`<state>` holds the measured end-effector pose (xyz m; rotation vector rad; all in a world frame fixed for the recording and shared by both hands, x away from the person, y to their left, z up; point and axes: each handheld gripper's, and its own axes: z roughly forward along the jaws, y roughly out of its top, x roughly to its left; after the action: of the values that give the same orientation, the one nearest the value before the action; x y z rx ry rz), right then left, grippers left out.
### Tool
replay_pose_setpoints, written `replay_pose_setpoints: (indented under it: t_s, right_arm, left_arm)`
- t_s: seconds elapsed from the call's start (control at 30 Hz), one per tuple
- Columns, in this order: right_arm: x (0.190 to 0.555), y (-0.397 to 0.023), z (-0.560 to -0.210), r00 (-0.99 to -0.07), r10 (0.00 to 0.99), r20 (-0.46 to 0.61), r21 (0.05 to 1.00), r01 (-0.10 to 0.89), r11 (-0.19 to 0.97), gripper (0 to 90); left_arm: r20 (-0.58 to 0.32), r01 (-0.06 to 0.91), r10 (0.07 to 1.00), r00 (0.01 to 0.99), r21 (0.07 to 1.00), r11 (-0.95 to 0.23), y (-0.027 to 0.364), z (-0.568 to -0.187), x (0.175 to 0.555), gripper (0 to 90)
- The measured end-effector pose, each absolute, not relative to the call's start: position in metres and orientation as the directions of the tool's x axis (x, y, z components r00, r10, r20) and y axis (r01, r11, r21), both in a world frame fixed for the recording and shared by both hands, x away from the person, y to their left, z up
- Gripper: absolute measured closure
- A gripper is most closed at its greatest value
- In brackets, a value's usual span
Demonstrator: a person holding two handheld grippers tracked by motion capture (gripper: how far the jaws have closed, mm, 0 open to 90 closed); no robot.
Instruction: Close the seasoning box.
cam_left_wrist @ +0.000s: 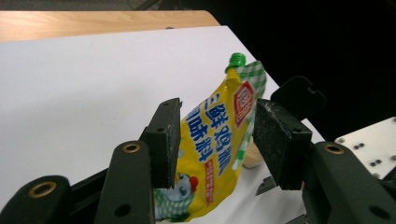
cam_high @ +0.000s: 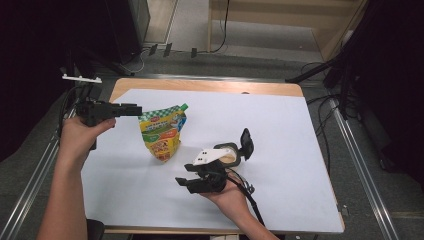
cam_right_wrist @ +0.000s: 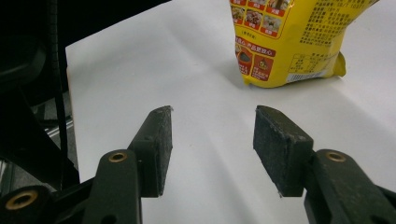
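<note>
A yellow stand-up pouch (cam_high: 162, 132) with a green screw cap (cam_high: 184, 106) stands on the white sheet, left of centre. My left gripper (cam_high: 138, 110) reaches in level from the left, its tips next to the pouch's upper left corner. In the left gripper view the pouch (cam_left_wrist: 219, 121) shows between the open jaws of the left gripper (cam_left_wrist: 217, 135), and neither pad presses on it. My right gripper (cam_high: 185, 174) lies in an upturned hand near the front, open, pointing left. In the right gripper view nothing is between the jaws of the right gripper (cam_right_wrist: 212, 135), and the pouch's base (cam_right_wrist: 289, 42) stands ahead.
A small beige round container (cam_high: 231, 156) with a black lid (cam_high: 246, 143) flipped up sits right of the pouch, just behind the right gripper. The white sheet (cam_high: 280, 130) covers a wooden table (cam_high: 200, 86). Cables and dark stands lie on the floor around it.
</note>
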<state>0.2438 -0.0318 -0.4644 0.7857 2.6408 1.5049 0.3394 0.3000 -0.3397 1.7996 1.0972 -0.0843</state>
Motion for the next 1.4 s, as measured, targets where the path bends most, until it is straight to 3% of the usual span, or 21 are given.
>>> replay_pose_setpoints:
  t_s: [0.3, 0.43, 0.53, 0.97, 1.4]
  right_arm:
    - [0.245, -0.037, -0.456, -0.875, 0.425, 0.232, 0.809, 0.416, 0.415, 49.5]
    - [0.246, -0.041, -0.452, -0.871, 0.432, 0.234, 0.812, 0.419, 0.406, 50.0]
    - [0.247, -0.043, -0.452, -0.869, 0.435, 0.234, 0.811, 0.422, 0.406, 50.1]
    - [0.25, -0.048, -0.446, -0.868, 0.44, 0.23, 0.812, 0.421, 0.404, 51.1]
    - [0.256, -0.066, -0.427, -0.856, 0.461, 0.233, 0.803, 0.437, 0.406, 55.7]
  left_arm:
    - [-0.481, 0.693, 0.67, 0.566, 0.718, -0.069, 0.311, -0.353, 0.344, 51.1]
    - [-0.48, 0.701, 0.664, 0.573, 0.707, -0.094, 0.306, -0.359, 0.346, 59.0]
    - [-0.492, 0.706, 0.651, 0.577, 0.702, -0.094, 0.303, -0.357, 0.345, 59.1]
    - [-0.43, 0.672, 0.687, 0.585, 0.732, -0.114, 0.308, -0.345, 0.335, 56.7]
    - [-0.414, 0.691, 0.731, 0.542, 0.715, -0.107, 0.313, -0.374, 0.347, 51.3]
